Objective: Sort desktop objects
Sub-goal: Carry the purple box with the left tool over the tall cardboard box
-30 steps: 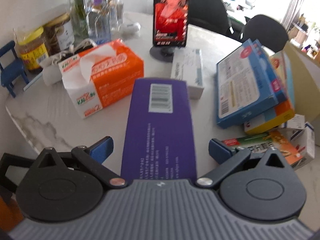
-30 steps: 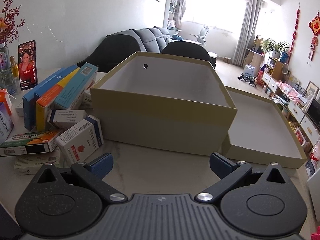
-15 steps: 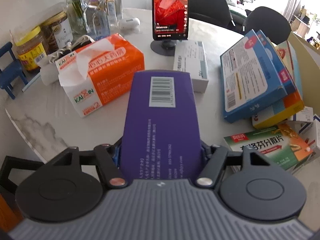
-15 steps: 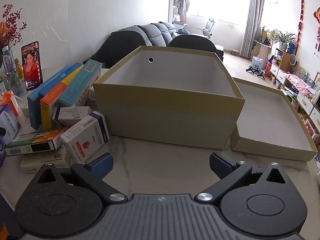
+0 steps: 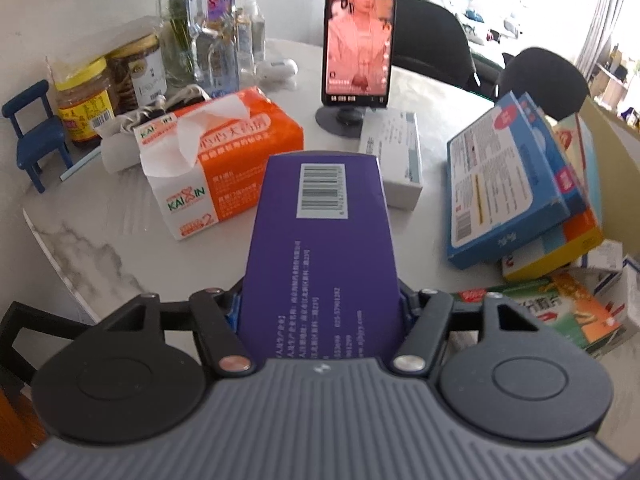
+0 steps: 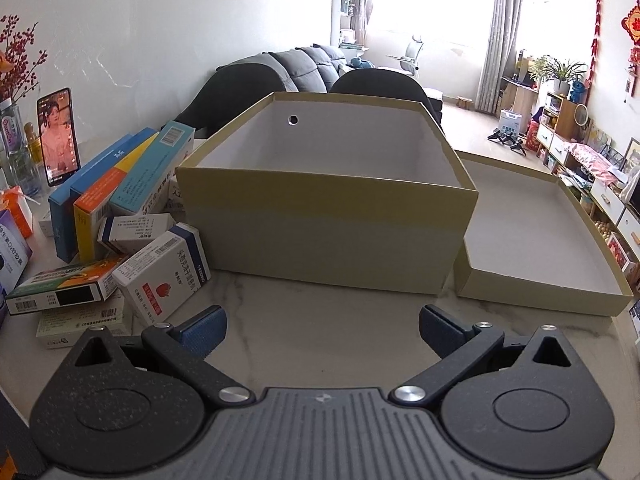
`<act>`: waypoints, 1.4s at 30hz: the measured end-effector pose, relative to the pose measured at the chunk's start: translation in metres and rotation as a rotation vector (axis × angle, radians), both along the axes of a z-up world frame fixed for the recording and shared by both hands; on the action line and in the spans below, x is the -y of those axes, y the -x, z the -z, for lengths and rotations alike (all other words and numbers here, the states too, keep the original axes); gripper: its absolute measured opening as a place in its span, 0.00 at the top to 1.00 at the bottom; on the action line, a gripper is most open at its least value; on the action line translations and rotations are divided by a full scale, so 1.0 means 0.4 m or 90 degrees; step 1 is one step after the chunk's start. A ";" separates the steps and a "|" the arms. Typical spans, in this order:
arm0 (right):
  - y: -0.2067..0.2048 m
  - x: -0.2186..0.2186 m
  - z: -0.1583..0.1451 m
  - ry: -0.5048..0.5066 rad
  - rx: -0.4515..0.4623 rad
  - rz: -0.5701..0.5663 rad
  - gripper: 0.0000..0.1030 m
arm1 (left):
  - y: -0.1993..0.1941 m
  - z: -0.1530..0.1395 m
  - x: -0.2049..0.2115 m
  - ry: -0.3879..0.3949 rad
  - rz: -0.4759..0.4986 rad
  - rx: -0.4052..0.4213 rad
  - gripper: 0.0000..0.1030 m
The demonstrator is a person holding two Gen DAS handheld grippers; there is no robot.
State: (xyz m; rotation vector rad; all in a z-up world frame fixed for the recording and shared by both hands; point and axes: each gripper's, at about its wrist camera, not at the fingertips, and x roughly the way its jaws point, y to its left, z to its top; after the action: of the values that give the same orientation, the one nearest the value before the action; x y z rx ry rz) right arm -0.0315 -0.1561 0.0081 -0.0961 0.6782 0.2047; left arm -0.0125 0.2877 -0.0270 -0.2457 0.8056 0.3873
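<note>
White marble tabletop point(image 6: 320, 320) runs under both views, with a grey sofa and a bright curtained window far behind. On the left wrist view, the left gripper point(image 5: 322, 308) is clamped tight on the near end of a purple box point(image 5: 322, 240), whose barcode label faces up at its far end; the box juts forward over the table, and whether its far end touches the surface cannot be told. Just left of it sits an orange tissue pack point(image 5: 224, 156) with a tissue sticking up, and beyond that are jars, bottles and a small blue toy chair point(image 5: 34, 132). A phone point(image 5: 360, 36) stands upright on a round stand at the far side, with a white carton point(image 5: 394, 156) lying just in front of it. To the right, flat blue boxes point(image 5: 508, 184) lean on a stack, and a green and orange medicine box point(image 5: 560, 312) lies near. On the right wrist view, the right gripper point(image 6: 322, 328) hangs with its blue pads spread wide and nothing between them. Ahead of it stands an open tan cardboard box point(image 6: 328, 232), its lid point(image 6: 536, 296) lying upturned against its right side. Small medicine cartons point(image 6: 160, 268) are heaped at the left of the box.
</note>
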 end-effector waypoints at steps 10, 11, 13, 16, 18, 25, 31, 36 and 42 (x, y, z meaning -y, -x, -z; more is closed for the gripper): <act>0.001 0.017 -0.008 -0.012 0.007 0.008 0.00 | -0.011 -0.070 0.050 -0.010 0.024 0.046 0.38; 0.001 0.018 -0.008 -0.013 0.007 0.009 0.00 | -0.015 -0.076 0.059 -0.010 0.031 0.051 0.38; -0.001 0.022 -0.011 -0.015 0.009 0.008 0.00 | -0.023 -0.084 0.074 -0.008 0.040 0.057 0.38; -0.006 0.030 -0.016 -0.013 0.012 0.010 0.00 | -0.039 -0.097 0.098 -0.004 0.051 0.067 0.38; -0.012 0.040 -0.020 -0.014 0.013 0.014 0.00 | -0.054 -0.108 0.118 -0.003 0.062 0.073 0.38; -0.042 0.085 -0.038 -0.025 0.011 0.039 0.00 | -0.115 -0.144 0.192 -0.011 0.096 0.085 0.38; -0.069 0.125 -0.071 -0.038 0.011 0.051 0.00 | -0.160 -0.193 0.227 -0.005 0.108 0.110 0.38; -0.098 0.142 -0.101 -0.042 0.017 0.052 0.00 | -0.204 -0.230 0.270 -0.012 0.119 0.131 0.38; -0.125 0.149 -0.121 -0.031 0.020 0.047 0.00 | -0.266 -0.252 0.329 0.000 0.159 0.151 0.38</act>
State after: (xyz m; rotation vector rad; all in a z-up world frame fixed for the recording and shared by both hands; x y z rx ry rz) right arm 0.0185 -0.2155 0.0564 -0.0278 0.6447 0.1477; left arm 0.0940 0.1560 0.0737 -0.1842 0.5942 0.1190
